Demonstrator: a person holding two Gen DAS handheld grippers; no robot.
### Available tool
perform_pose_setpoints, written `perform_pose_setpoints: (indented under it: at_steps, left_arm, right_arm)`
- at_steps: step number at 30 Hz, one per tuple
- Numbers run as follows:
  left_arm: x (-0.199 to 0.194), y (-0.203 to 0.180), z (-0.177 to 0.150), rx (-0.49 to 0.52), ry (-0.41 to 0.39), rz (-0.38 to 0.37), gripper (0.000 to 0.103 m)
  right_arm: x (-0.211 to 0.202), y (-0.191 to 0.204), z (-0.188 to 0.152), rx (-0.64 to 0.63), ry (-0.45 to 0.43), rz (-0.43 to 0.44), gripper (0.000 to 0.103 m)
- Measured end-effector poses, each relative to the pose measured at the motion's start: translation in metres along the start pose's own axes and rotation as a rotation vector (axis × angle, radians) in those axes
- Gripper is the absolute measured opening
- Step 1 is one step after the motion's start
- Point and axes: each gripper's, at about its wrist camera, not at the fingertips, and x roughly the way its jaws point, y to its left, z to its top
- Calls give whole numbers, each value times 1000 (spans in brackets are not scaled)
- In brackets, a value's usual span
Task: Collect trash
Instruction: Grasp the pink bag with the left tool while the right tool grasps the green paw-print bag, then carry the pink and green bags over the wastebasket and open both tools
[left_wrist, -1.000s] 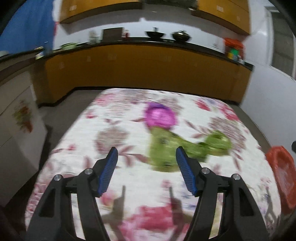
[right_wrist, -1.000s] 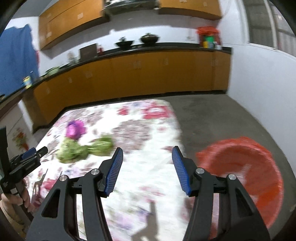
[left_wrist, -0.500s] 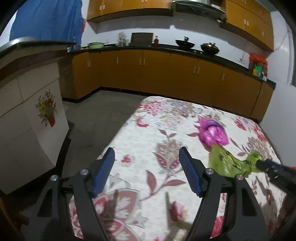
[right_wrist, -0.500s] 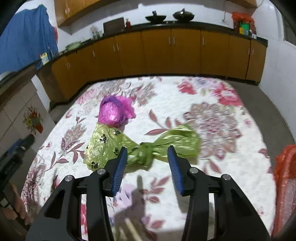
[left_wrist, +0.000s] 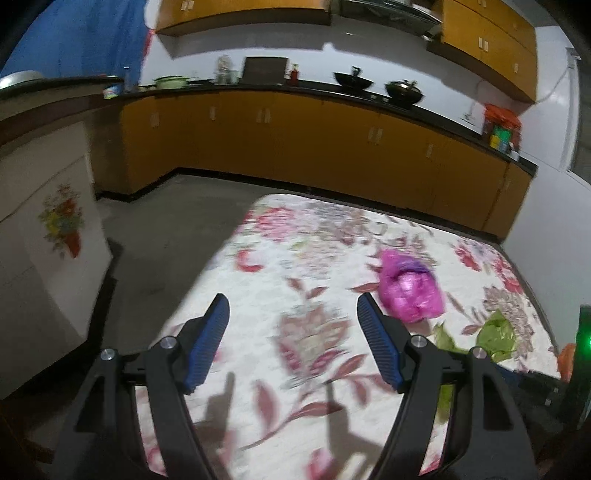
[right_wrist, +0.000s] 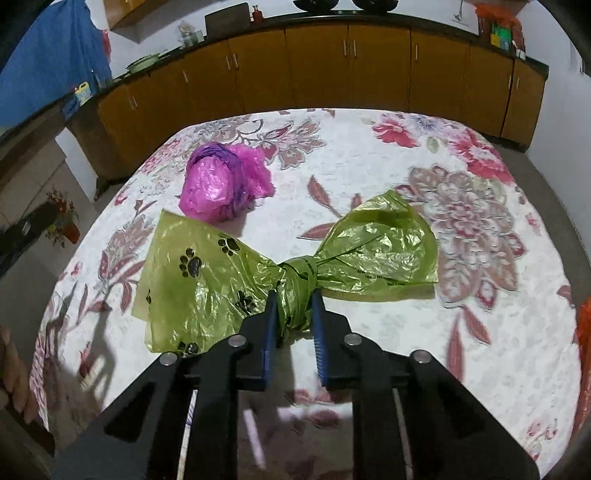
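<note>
A green plastic bag (right_wrist: 207, 280) with black paw prints, knotted in the middle, lies on the floral cloth (right_wrist: 369, 177). My right gripper (right_wrist: 294, 306) is shut on its knot. A crumpled pink plastic bag (right_wrist: 221, 182) lies just behind the green one. In the left wrist view the pink bag (left_wrist: 408, 291) lies ahead and to the right, and part of the green bag (left_wrist: 496, 334) shows at the right. My left gripper (left_wrist: 291, 325) is open and empty above the cloth, left of the pink bag.
An orange bin (right_wrist: 583, 332) shows at the right edge of the table. Yellow kitchen cabinets (left_wrist: 314, 144) with a dark counter run along the back wall. Bare floor (left_wrist: 166, 236) and a white cabinet (left_wrist: 48, 240) with a flower decal lie to the left.
My right gripper has closed in on the green bag's knot and shut on it. My left gripper has shifted slightly, bringing the pink bag nearer its right finger.
</note>
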Motion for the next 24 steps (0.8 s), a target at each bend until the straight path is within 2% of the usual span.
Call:
perform_pose_setpoints:
  at_steps: [2, 5, 10, 12, 17, 18, 19, 22, 24]
  left_arm:
    - [12, -19, 5, 10, 23, -55, 75]
    - [33, -51, 10, 43, 56, -113, 76]
    - [78, -93, 17, 68, 154, -149, 76]
    - [94, -105, 18, 80, 193, -143, 76]
    - [129, -119, 13, 135, 268, -65, 75]
    - [134, -120, 9, 143, 285, -63, 72]
    - [136, -119, 7, 147, 292, -64, 61]
    - [132, -118, 4, 158, 272, -77, 50]
    - [125, -119, 2, 167, 249, -79, 47]
  right_arm:
    - [-10, -11, -5, 1, -16, -19, 17]
    - [-26, -34, -15, 10, -39, -72, 17]
    - [-52, -75, -29, 62, -61, -132, 17]
    - [-60, -87, -32, 84, -66, -139, 17]
    - [-71, -105, -38, 119, -75, -130, 17]
    - [-72, -106, -39, 120, -76, -128, 17]
    - [-74, -108, -40, 123, -79, -125, 17]
    - [-78, -110, -43, 132, -86, -122, 17]
    - [-80, -113, -44, 140, -93, -120, 17]
